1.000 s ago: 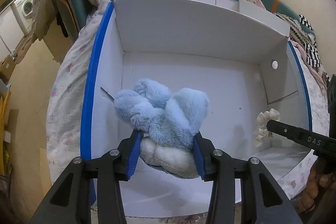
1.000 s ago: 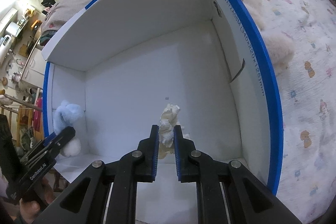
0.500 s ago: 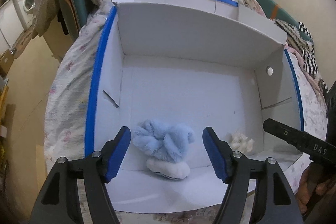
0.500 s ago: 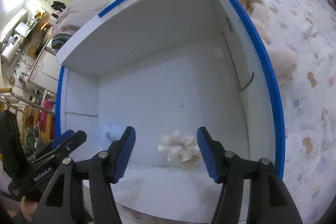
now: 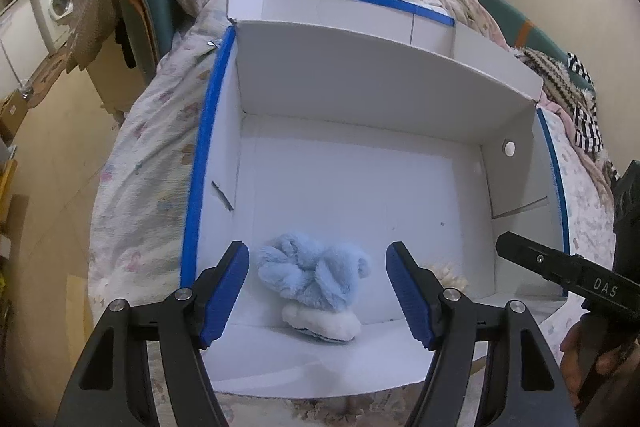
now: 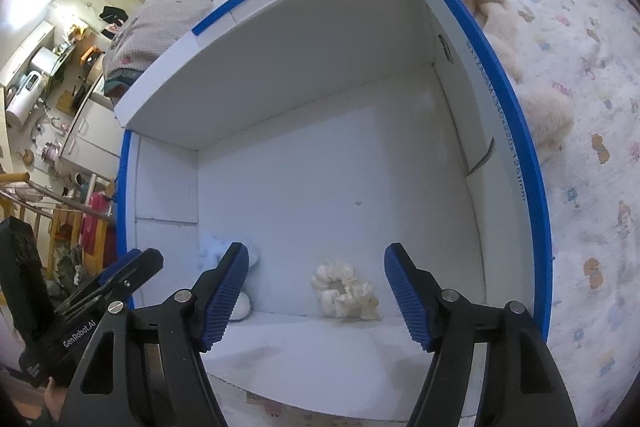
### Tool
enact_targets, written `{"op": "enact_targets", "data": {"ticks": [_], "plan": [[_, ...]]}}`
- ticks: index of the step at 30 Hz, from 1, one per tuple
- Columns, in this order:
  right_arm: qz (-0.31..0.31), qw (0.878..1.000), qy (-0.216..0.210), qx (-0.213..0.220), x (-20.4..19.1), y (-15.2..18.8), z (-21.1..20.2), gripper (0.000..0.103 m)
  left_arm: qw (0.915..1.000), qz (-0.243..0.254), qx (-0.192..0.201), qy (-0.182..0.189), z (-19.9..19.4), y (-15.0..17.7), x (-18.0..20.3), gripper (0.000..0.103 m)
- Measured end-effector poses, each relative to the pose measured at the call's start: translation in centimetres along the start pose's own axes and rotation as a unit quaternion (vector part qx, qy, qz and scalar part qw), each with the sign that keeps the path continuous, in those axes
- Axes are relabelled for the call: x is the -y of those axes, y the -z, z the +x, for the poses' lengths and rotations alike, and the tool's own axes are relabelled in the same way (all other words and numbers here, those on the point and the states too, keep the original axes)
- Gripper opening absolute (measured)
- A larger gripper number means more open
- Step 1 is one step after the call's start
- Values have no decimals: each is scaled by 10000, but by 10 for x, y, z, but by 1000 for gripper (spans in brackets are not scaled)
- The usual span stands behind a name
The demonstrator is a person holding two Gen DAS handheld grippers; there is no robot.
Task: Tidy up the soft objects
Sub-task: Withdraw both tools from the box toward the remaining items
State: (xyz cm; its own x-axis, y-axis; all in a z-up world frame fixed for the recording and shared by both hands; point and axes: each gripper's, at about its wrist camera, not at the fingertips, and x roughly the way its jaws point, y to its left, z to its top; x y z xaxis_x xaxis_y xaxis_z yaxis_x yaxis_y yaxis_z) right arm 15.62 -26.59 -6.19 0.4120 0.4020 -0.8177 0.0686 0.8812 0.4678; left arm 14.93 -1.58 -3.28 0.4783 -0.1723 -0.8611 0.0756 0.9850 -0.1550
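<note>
We see a white cardboard box with blue tape along its rims (image 5: 208, 131) lying open on a bed covered by a pale printed sheet (image 6: 592, 131). On the box floor, close to the near wall, rests a fluffy light-blue plush toy with a white underside (image 5: 312, 275). It lies as a rumpled heap, its blue part toward the far wall and its white part toward us; we cannot make out a clear long axis or which end is its head. Just to its right on the floor sits a cream ruffled fabric scrunchie (image 6: 346, 291), lying flat, apart from the plush toy.

Our left gripper (image 5: 318, 291) hangs above the near edge of the box, looking down and forward, its blue-padded fingers spread wide on either side of the plush toy without touching it. Our right gripper (image 6: 316, 293) is posed the same way beside it, jaws likewise wide apart and holding nothing, with the scrunchie between the fingers and below them. Each gripper's black body shows at the edge of the other's view.

Outside the box, against its right wall, a beige fluffy plush (image 6: 540, 107) lies on the sheet. A washing machine (image 5: 58, 1) stands in the far room.
</note>
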Motion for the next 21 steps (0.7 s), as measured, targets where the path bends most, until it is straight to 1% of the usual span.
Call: {"op": "enact_targets", "data": {"ticks": [3,7,14,18,21], "plan": [[-27,10000,3,56,-1,1,-5,74,10000,-5,47,-3,-7,2,-2,68],[49,9997,-31,223,2,5,-17,74,9998,-57,202,-22,-23,5,-8,68],[77,9993,30,374,5,26,-41,74,9989,-43,430,-196,-57,21,-28,68],[-2,9987,51,504,3,36,-56,74,9988,-267,361,-173,-66,38,-46,68],[-34,9985,60,550,2,47,-62,74,9990,-306,287,-181,-70,51,-51,68]]}}
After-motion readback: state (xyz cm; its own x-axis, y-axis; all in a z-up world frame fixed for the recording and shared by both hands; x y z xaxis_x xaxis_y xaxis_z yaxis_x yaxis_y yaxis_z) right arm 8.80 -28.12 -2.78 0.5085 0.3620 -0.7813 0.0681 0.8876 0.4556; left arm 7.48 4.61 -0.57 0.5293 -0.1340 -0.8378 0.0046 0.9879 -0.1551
